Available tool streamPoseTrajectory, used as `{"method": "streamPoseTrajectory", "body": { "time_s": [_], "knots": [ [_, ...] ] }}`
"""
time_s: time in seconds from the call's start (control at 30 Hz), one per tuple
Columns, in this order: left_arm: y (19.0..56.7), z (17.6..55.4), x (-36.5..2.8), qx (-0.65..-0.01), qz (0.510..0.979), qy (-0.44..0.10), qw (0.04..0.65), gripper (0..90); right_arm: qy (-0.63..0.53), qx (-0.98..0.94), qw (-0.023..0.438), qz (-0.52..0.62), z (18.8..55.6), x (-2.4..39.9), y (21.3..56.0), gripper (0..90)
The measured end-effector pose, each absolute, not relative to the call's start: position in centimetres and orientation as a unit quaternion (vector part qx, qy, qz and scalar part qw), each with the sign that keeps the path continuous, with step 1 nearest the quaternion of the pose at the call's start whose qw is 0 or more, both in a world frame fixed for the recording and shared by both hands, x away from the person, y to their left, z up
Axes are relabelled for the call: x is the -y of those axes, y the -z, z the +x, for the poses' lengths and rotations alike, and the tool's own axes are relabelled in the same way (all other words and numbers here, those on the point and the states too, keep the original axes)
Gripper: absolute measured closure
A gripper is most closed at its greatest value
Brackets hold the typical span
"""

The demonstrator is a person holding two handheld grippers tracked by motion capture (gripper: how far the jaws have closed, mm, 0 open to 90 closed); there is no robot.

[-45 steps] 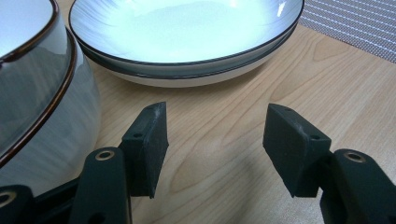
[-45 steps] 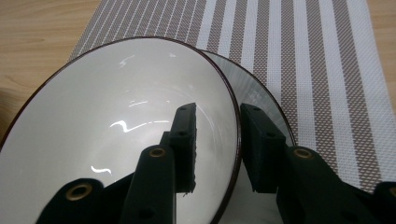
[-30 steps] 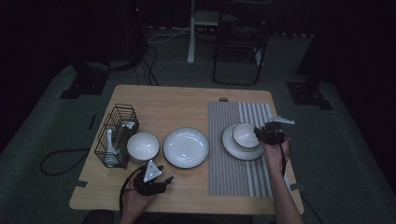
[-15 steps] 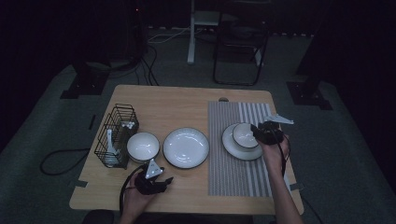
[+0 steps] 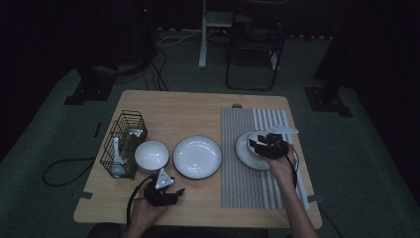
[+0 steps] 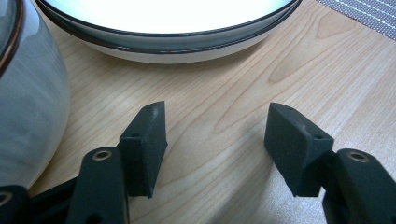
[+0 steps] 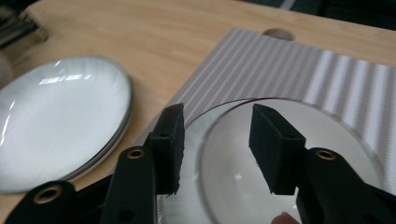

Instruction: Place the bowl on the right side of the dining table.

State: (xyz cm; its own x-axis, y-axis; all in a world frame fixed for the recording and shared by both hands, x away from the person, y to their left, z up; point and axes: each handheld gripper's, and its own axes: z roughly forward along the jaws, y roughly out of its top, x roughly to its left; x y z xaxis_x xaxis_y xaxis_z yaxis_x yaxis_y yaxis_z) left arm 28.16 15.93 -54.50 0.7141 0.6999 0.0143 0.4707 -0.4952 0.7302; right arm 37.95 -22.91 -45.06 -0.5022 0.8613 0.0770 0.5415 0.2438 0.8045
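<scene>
In the high view, your right gripper (image 5: pixel 261 144) hangs over the small bowl (image 5: pixel 257 139) that sits on the plate (image 5: pixel 246 156) on the striped placemat (image 5: pixel 247 183), at the right side of the counter (image 5: pixel 193 111). Your left gripper (image 5: pixel 174 194) rests low near the front edge of the counter, just in front of the white bowl (image 5: pixel 151 155) and the wide plate (image 5: pixel 197 156); a black wire rack (image 5: pixel 124 144) stands at the far left, beside the white bowl. In the left gripper view, your left gripper (image 6: pixel 217 140) has its fingers (image 6: pixel 147 144) spread wide with only bare counter (image 6: pixel 224 93) between them; they have just been opening and pinch nothing. The white bowl (image 6: pixel 28 107) stands at the left, near the left finger, and the wide plate (image 6: pixel 173 28) lies ahead, apart from both fingers. In the right gripper view, your right gripper (image 7: pixel 215 140) has its fingers (image 7: pixel 170 140) spread and they have just been opening. The rim of the small bowl (image 7: pixel 280 154) passes below the gap between them; the pads do not press on it. The small bowl sits on the plate (image 7: pixel 189 186) on the striped placemat (image 7: pixel 280 74), and the wide plate (image 7: pixel 60 121) lies on the counter (image 7: pixel 140 42) to the left.
</scene>
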Motion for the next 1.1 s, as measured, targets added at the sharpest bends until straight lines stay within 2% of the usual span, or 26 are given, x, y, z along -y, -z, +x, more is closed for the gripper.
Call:
{"method": "streamPoseTrajectory", "body": {
  "time_s": [0.27,0.5,0.73,1.1],
  "knots": [
    [54.3,28.1,-15.8,-0.347,0.853,-0.153,0.358,36.2,-0.407,-0.806,0.175,0.392,36.5,20.0,46.3,46.3],
    [54.3,28.0,-15.6,-0.345,0.856,-0.152,0.354,30.0,-0.392,-0.842,0.147,0.339,35.1,17.8,48.3,45.3],
    [54.3,27.9,-15.6,-0.339,0.859,-0.148,0.353,28.4,-0.379,-0.86,0.126,0.319,33.8,16.5,50.9,45.4],
    [54.3,27.7,-15.7,-0.339,0.86,-0.153,0.351,28.4,-0.371,-0.864,0.144,0.31,32.2,15.5,53.5,45.4]
  ]
}}
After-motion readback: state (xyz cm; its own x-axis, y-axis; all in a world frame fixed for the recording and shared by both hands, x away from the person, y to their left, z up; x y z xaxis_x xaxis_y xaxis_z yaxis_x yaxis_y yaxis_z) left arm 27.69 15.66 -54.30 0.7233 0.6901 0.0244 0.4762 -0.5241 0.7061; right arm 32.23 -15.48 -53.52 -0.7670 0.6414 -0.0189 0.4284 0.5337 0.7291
